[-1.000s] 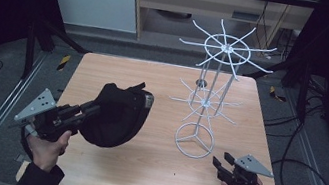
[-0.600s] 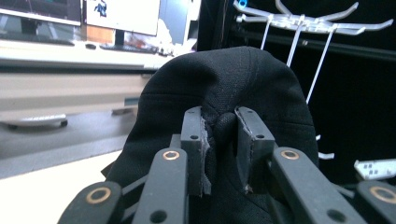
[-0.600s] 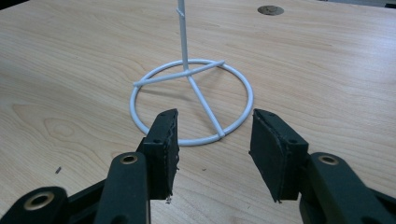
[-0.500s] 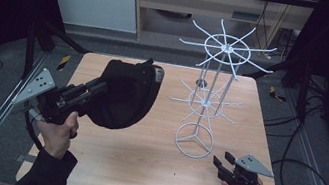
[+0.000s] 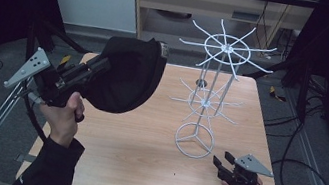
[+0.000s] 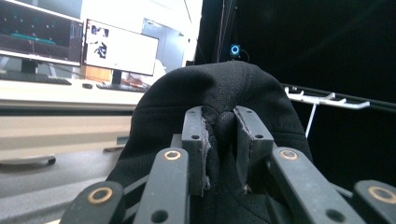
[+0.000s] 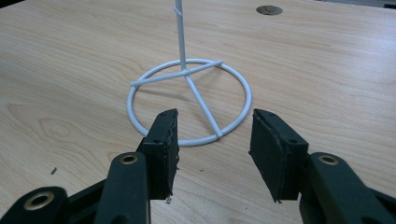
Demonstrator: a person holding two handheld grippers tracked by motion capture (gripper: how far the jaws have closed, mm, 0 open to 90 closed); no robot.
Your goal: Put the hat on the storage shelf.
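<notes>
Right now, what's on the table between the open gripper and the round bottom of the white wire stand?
Nothing: in the right gripper view, bare wooden table lies between the open right gripper and the white wire stand's ring base.

the rack stands on the right half of the table, its ring base just ahead of the right gripper, whose jaws stand apart with bare wood between them and the ring. the spokes at the top spread wide over the far right of the table, and a lower tier of spokes juts out around the pole, so the room near the pole is crowded at two heights. the cap, pinched in the left gripper, hangs lifted over the table's left far part, left of the spokes, with a gap between. the near middle of the table lies open.
</notes>
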